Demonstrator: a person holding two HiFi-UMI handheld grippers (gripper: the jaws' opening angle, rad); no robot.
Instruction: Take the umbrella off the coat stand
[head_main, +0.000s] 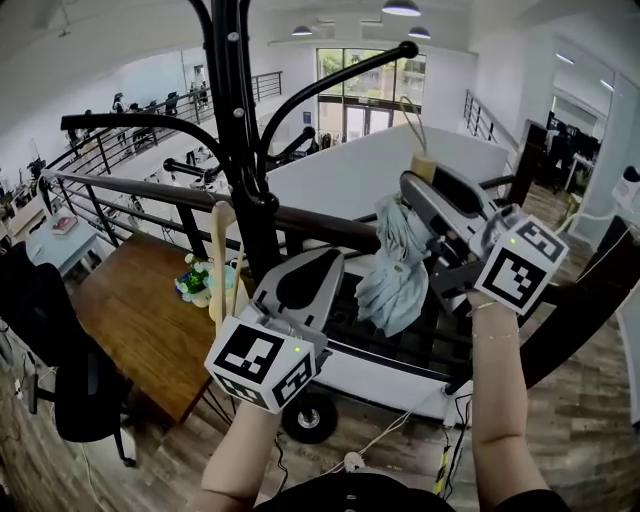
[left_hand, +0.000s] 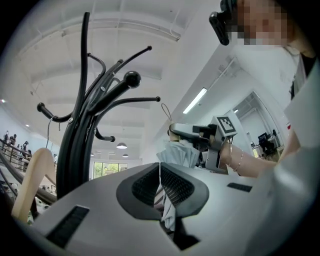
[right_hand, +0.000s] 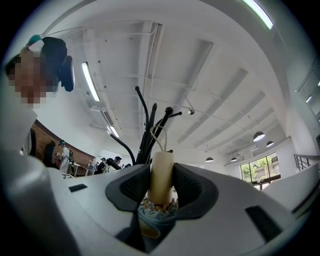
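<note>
The right tongs (head_main: 418, 188) pinch the beige handle (right_hand: 161, 176) of the umbrella (head_main: 395, 270), with one pad on each side of it. The pale blue folded cloth hangs down under the handle. The thin cord loop (head_main: 411, 112) at the top stands free in the air. The umbrella is to the right of the black coat stand (head_main: 240, 130), apart from its pole and hooks. The left tongs (head_main: 322, 265) are lower, just beside the pole, and their pads are pressed together. A wooden hanger (head_main: 222, 262) hangs at the stand.
</note>
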